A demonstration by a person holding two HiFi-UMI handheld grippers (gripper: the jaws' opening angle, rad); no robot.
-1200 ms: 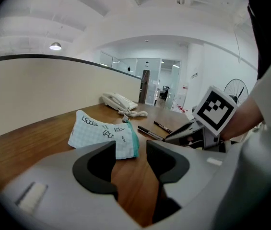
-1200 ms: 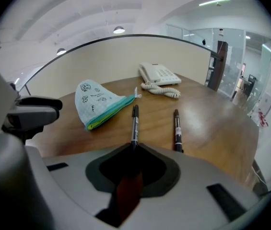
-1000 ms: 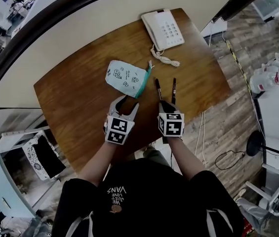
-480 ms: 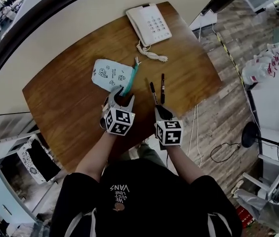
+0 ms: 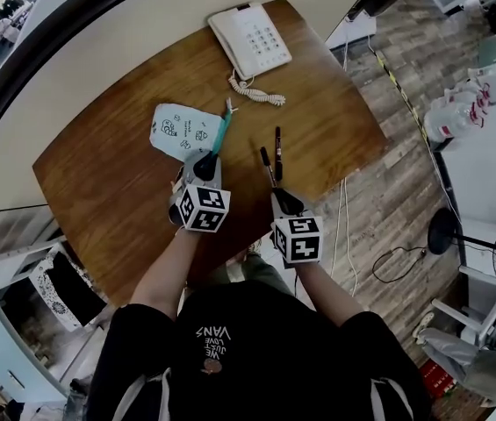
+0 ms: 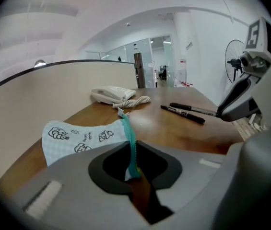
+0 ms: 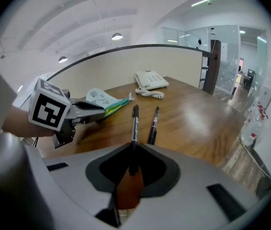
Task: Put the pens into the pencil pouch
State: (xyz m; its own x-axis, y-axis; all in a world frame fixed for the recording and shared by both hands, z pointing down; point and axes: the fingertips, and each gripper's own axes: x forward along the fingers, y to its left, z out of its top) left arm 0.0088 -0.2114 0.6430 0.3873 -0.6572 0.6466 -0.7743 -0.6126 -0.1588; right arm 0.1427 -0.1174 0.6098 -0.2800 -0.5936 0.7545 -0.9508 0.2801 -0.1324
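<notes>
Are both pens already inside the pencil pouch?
No: one pen lies on the table, the other pen sits in the right gripper.

Left gripper's fresh closure on pouch

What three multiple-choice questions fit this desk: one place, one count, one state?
1. Where is the white plastic desk telephone? A. at the brown wooden table's far end B. on the floor C. on a chair
2. How many slim black pens are there? A. one B. two C. four
3. What does the left tool grip? A. nothing B. the telephone's cord C. the teal zipper edge of the pale printed fabric pouch
Answers: A, it sits beyond the pouch; B, one lies free, the second pen is in the right tool; C, its jaws have just been closing, with the zipper edge between them.
</notes>
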